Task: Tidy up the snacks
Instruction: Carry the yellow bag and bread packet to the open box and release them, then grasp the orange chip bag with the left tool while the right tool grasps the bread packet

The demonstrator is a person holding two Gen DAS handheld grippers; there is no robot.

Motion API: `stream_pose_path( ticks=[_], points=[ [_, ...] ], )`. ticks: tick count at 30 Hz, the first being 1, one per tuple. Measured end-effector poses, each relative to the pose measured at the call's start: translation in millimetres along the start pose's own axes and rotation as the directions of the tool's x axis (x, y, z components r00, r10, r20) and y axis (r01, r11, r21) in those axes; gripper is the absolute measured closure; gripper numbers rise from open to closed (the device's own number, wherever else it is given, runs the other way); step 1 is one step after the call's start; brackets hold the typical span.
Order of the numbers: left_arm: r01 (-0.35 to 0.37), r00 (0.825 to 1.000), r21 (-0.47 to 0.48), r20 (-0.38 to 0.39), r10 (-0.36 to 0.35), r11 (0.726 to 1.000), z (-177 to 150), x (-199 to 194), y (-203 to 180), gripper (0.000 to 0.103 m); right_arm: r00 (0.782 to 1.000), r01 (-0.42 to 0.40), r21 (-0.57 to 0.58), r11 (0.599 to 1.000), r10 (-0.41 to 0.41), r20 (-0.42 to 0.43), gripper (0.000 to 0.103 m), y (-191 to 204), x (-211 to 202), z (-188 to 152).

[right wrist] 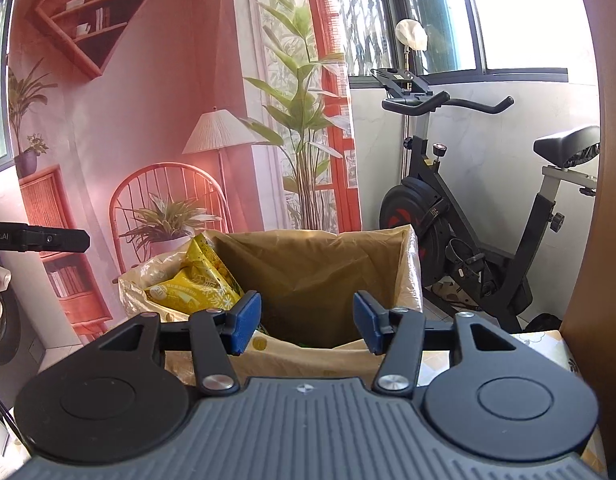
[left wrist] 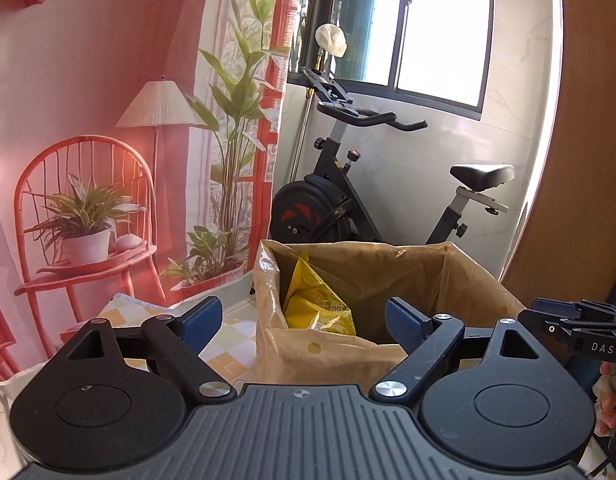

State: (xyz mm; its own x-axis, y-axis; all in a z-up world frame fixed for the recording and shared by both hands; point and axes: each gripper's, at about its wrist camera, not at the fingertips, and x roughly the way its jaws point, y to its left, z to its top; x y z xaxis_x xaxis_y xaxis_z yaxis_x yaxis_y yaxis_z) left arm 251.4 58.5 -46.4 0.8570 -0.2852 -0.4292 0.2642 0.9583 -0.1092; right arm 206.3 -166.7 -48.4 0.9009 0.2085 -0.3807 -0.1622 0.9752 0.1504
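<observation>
Left gripper (left wrist: 303, 322): the blue-padded fingers (left wrist: 201, 322) are spread wide, nothing between them. Right gripper (right wrist: 306, 322): its blue-padded fingers (right wrist: 245, 322) are parted to a moderate gap and likewise empty. Both are aimed at the open mouth of the tan, thin crinkled plastic bag lining a box-shaped container (left wrist: 388, 276). Inside, against the left wall of the liner, a glossy yellow foil snack packet with pale print (left wrist: 314, 304) is seen upright and creased; in the right wrist view the same packet (right wrist: 195, 280) appears leaning over the liner's left edge, possibly with a second yellow packet under it, though this cannot be separated with certainty. Progress is judged as partly done: at least one snack is stowed. No loose snacks are visible, so what remains cannot be told. The liner looks soft and yielding, its rim folded unevenly. The container rests on a surface covered by a yellow-and-white checked cloth (left wrist: 227, 332), matte and flat.
</observation>
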Motion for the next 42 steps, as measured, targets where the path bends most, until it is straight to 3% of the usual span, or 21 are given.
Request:
stream_pose_path(
  ticks=[8,13,16,22,23,28,33,36,40,42],
  points=[
    [-0.031,0.998,0.005,-0.063,0.031,1.000,-59.1,-20.9,35.9,0.013,1.000,-0.022,-0.038,0.999,0.021,-0.017,0.041,15.7,-15.2,-48.2],
    [-0.025,0.991,-0.042,-0.133,0.019,0.999,-86.7,-9.1,54.0,0.013,0.991,0.010,-0.018,1.000,-0.012,-0.131,0.041,16.6,-1.0,-92.4],
    [-0.024,0.989,-0.051,-0.149,0.016,0.998,-97.3,-3.0,64.6,0.013,0.984,0.038,0.030,0.999,-0.032,-0.175,0.032,13.8,6.7,-113.4],
    [-0.023,0.986,-0.025,-0.165,0.019,0.999,-114.0,8.3,71.8,0.013,0.958,0.094,0.074,0.993,-0.070,-0.276,0.029,9.9,26.3,-148.5],
    [-0.011,0.985,-0.005,-0.173,0.010,1.000,-117.6,13.8,69.9,0.013,0.955,0.101,0.089,0.991,-0.071,-0.286,0.024,9.0,29.1,-152.5],
    [0.077,0.971,0.001,-0.226,-0.075,0.997,-137.0,42.1,72.2,0.013,0.947,0.130,0.120,0.984,-0.088,-0.311,0.022,12.9,34.7,-162.4],
    [0.108,0.962,0.033,-0.257,-0.096,0.994,-152.6,61.1,70.8,0.013,0.941,0.136,0.102,0.985,-0.097,-0.324,0.022,20.0,36.7,-164.2],
    [0.157,0.947,0.021,-0.288,-0.145,0.987,-156.4,68.7,71.1,0.013,0.935,0.140,0.090,0.986,-0.102,-0.340,0.022,23.4,39.1,-165.9],
    [0.167,0.941,0.055,-0.306,-0.143,0.984,-161.5,79.8,72.1,0.012,0.932,0.146,0.108,0.983,-0.100,-0.349,0.022,23.1,40.2,-170.3],
    [0.197,0.929,0.032,-0.326,-0.176,0.980,-163.7,91.1,77.6,0.010,0.932,0.147,0.113,0.983,-0.100,-0.348,0.022,23.3,39.9,-170.8]
  ],
)
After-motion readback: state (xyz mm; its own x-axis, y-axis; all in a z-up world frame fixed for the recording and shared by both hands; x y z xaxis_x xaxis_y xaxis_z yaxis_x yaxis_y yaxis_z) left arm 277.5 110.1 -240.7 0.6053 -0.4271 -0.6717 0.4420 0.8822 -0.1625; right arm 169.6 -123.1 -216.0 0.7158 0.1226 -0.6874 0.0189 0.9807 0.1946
